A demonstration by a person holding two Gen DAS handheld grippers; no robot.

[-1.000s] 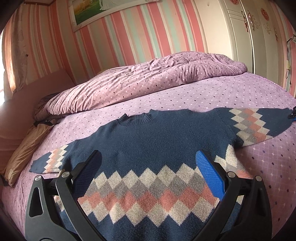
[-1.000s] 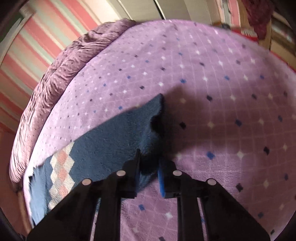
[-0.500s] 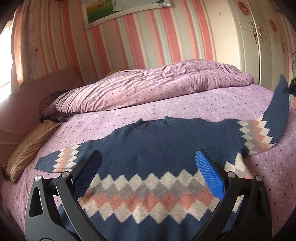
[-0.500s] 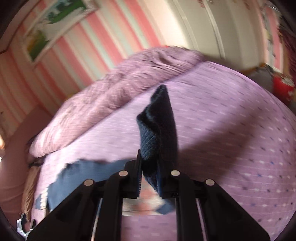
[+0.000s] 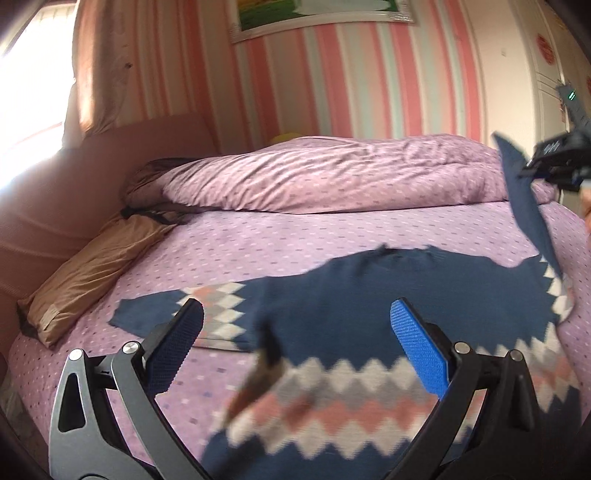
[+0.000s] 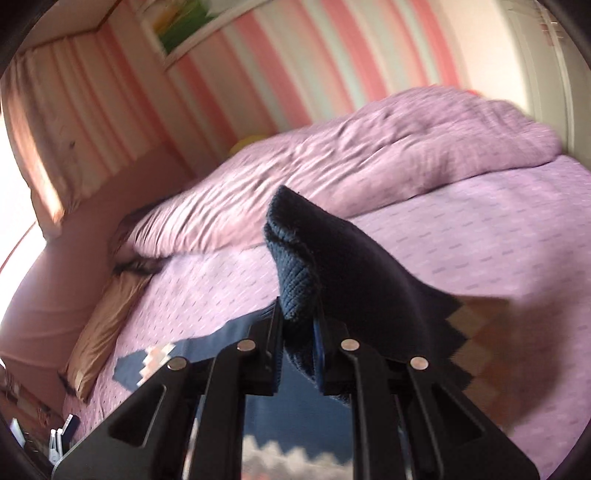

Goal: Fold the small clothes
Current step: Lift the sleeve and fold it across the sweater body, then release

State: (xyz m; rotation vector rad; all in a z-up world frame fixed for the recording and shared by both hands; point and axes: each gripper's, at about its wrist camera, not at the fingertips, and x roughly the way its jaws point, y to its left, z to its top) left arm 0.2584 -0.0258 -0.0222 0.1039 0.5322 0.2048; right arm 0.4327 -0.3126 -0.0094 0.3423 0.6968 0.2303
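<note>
— Where's the sweater [image 5: 369, 306]?

— Spread on the bed [image 5: 295, 243], navy knit with a band of pink, grey and white diamonds across the chest. Its body lies flat on the purple dotted cover, collar towards the rumpled duvet [image 5: 332, 173] at the far side. One sleeve [image 5: 177, 317] lies stretched out flat towards the tan pillow [image 5: 88, 273] by the headboard.

— And the other sleeve?

— Up in the air. The right gripper [image 6: 299, 332] has its fingers closed tight on the cuff [image 6: 295, 266], and the dark ribbed end sticks out beyond them. In the left view that sleeve [image 5: 524, 199] rises in a narrow strip from the shoulder to the gripper at the right edge.

— What about the left gripper [image 5: 295, 332]?

— Its fingers [image 5: 417, 350] stand wide apart above the near part of the sweater, nothing between them. One blue pad hangs over the chest, the other over the flat sleeve. The near hem is blurred, so I cannot tell how it lies.

— Anything else around?

— A striped pink wall, a framed picture [image 5: 317, 14] and a curtain [image 5: 107, 74] by the bright window.
</note>
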